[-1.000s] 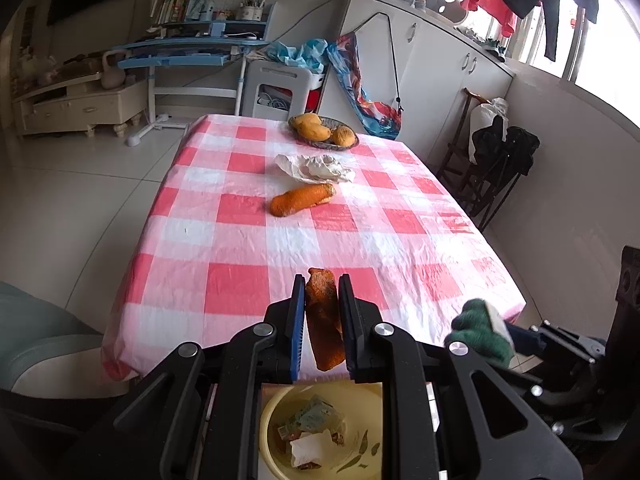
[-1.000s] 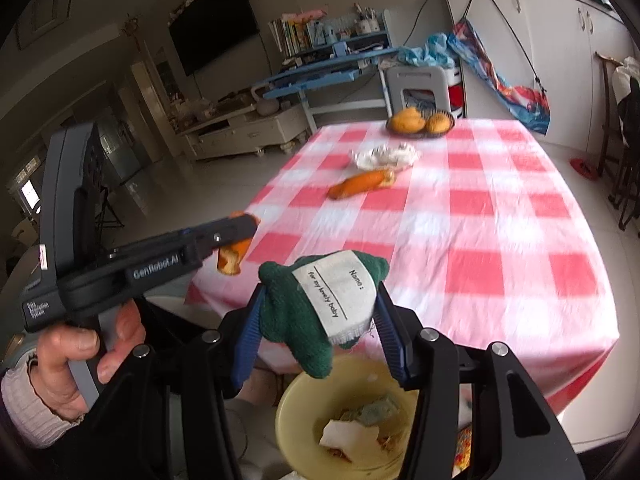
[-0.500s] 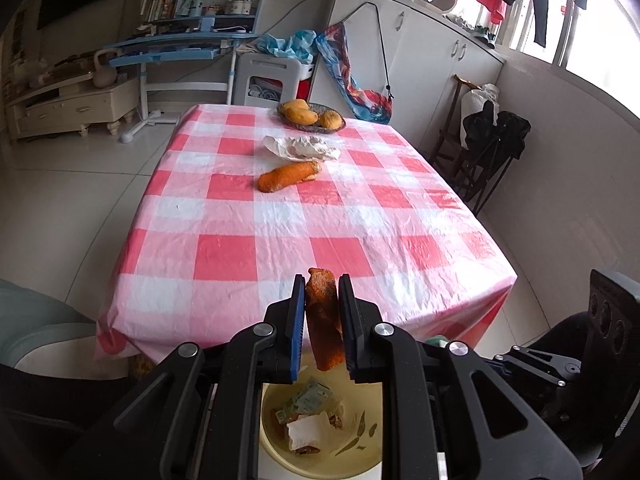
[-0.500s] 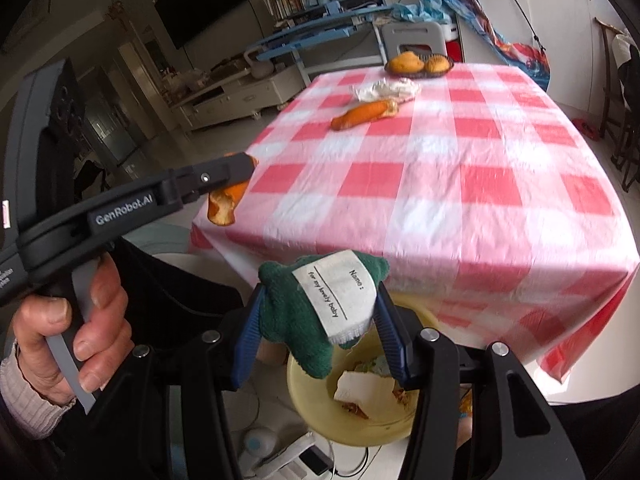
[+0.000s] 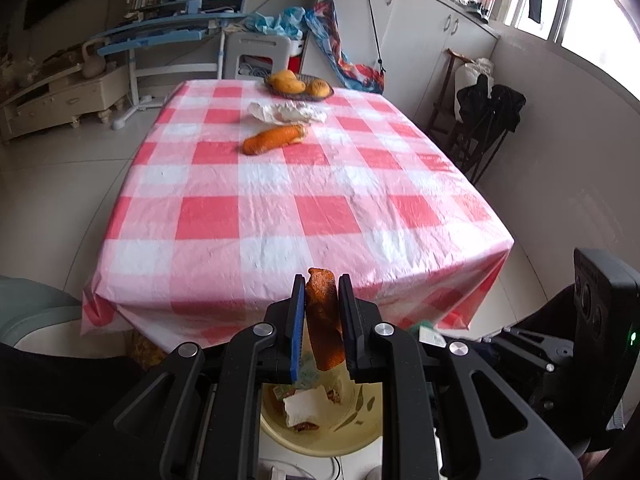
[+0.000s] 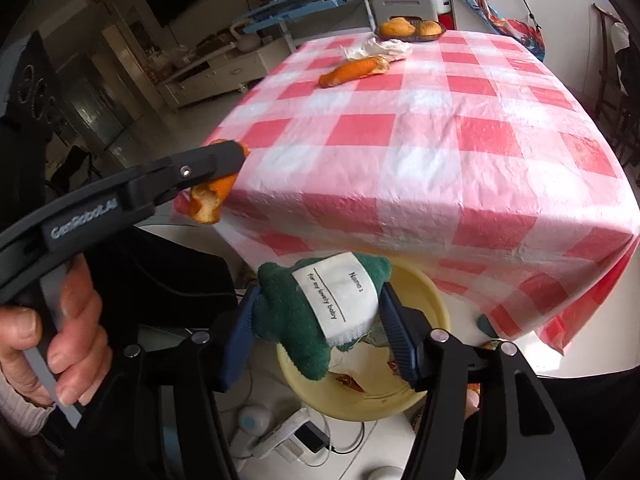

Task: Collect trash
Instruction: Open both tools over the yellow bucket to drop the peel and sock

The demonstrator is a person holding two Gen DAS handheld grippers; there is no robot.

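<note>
My left gripper is shut on a strip of orange peel, which hangs just past the near table edge above a yellow bowl on the floor. The right wrist view shows that peel from the side, with a hand on the handle. My right gripper has a green cloth with a white label between its pads, over the same yellow bowl. Its jaws are opening, and the cloth still touches both pads. The bowl holds paper scraps and peel.
A table with a red and white checked cloth fills the middle. On its far half lie an orange carrot-like piece, a crumpled white paper and a basket of fruit. Cables and a charger lie on the floor by the bowl.
Both grippers have sunk from table height to below the near edge, closer to the bowl. The right jaws have spread slightly around the green cloth. The left grip on the peel is unchanged.
</note>
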